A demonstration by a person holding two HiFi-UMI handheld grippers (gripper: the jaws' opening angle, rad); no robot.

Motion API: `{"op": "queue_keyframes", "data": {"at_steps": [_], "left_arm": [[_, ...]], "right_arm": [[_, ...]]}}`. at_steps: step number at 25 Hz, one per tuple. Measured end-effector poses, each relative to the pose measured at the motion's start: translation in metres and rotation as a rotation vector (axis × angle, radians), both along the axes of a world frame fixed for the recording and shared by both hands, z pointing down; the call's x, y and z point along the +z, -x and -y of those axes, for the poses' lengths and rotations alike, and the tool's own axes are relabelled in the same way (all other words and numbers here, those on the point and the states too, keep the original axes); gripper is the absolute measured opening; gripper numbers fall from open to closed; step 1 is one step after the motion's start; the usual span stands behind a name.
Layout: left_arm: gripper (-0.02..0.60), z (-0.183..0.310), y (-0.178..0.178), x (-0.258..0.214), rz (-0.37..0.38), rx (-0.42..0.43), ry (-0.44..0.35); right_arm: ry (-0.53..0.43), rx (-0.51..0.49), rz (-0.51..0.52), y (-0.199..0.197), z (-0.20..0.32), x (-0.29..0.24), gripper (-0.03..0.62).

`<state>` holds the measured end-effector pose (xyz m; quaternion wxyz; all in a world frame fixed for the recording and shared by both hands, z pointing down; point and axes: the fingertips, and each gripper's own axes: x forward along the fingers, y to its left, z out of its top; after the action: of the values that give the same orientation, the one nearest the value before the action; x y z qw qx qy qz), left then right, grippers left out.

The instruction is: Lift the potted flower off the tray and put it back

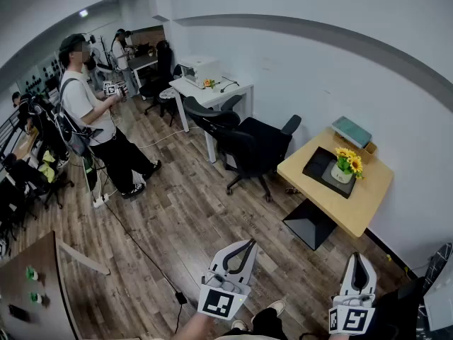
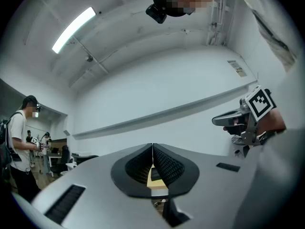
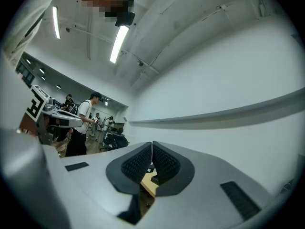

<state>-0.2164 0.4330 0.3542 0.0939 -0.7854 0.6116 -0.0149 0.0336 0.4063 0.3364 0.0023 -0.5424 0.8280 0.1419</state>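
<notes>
A potted sunflower [image 1: 347, 165] in a white pot stands on a black tray [image 1: 318, 165] on a small wooden table [image 1: 368, 204] against the right wall, well away from me. My left gripper [image 1: 248, 245] is held low at the bottom centre of the head view, shut with nothing between its jaws. My right gripper [image 1: 358, 258] is beside it at the bottom right, also shut and empty. In the left gripper view the left gripper [image 2: 152, 149] has its pads pressed together, and the right gripper [image 2: 224, 120] shows at the right. The right gripper [image 3: 152, 147] is likewise shut in its own view.
A teal book [image 1: 352, 131] lies at the table's far end. Black office chairs [image 1: 251, 144] stand left of the table beside a white desk [image 1: 212, 94]. A person [image 1: 92, 119] with grippers stands on the wood floor at the left. A cable [image 1: 141, 253] runs across the floor.
</notes>
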Motion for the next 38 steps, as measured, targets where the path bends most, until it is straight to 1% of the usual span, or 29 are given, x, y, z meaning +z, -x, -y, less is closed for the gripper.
{"op": "queue_keyframes", "data": {"at_steps": [4,11,15,20,21,22,24,25,28,30,34,38], "left_arm": [[0.008,-0.008,-0.003,0.001,0.010,-0.001,-0.004],[0.009,-0.013,-0.007,0.005,0.016,0.014,0.015],[0.008,-0.014,-0.007,0.008,0.027,0.020,0.024],[0.011,-0.014,-0.006,0.010,0.028,0.019,0.022],[0.038,-0.014,-0.005,0.010,0.027,0.020,0.023],[0.086,-0.015,-0.004,0.010,0.024,0.021,0.024],[0.141,-0.016,-0.003,0.009,0.019,0.023,0.026],[0.166,-0.016,-0.003,0.009,0.019,0.025,0.026],[0.209,-0.017,-0.006,0.011,0.018,0.046,0.037],[0.222,-0.014,-0.008,0.013,0.015,0.058,0.040],[0.232,-0.007,-0.013,0.019,0.021,0.077,0.049],[0.233,0.004,-0.020,0.022,0.009,0.094,0.060]], "right_arm": [[-0.001,-0.022,0.008,0.007,-0.003,0.000,0.018],[0.007,0.006,0.015,0.004,-0.009,0.004,0.018],[0.018,-0.003,0.013,0.007,-0.010,0.008,0.018],[0.008,-0.006,0.034,0.009,-0.011,0.008,0.018],[0.011,-0.005,0.030,0.010,-0.011,0.010,0.028],[0.015,-0.003,0.025,0.011,-0.010,0.011,0.057],[0.021,-0.001,0.015,0.013,-0.011,0.013,0.172],[0.023,-0.004,0.012,0.013,-0.012,0.013,0.197],[0.033,-0.014,0.011,0.014,-0.014,0.014,0.225],[0.038,-0.019,0.009,0.015,-0.013,0.016,0.233],[0.046,-0.029,0.002,0.016,-0.008,0.021,0.242],[0.055,-0.022,-0.001,0.011,-0.001,0.025,0.244]]}}
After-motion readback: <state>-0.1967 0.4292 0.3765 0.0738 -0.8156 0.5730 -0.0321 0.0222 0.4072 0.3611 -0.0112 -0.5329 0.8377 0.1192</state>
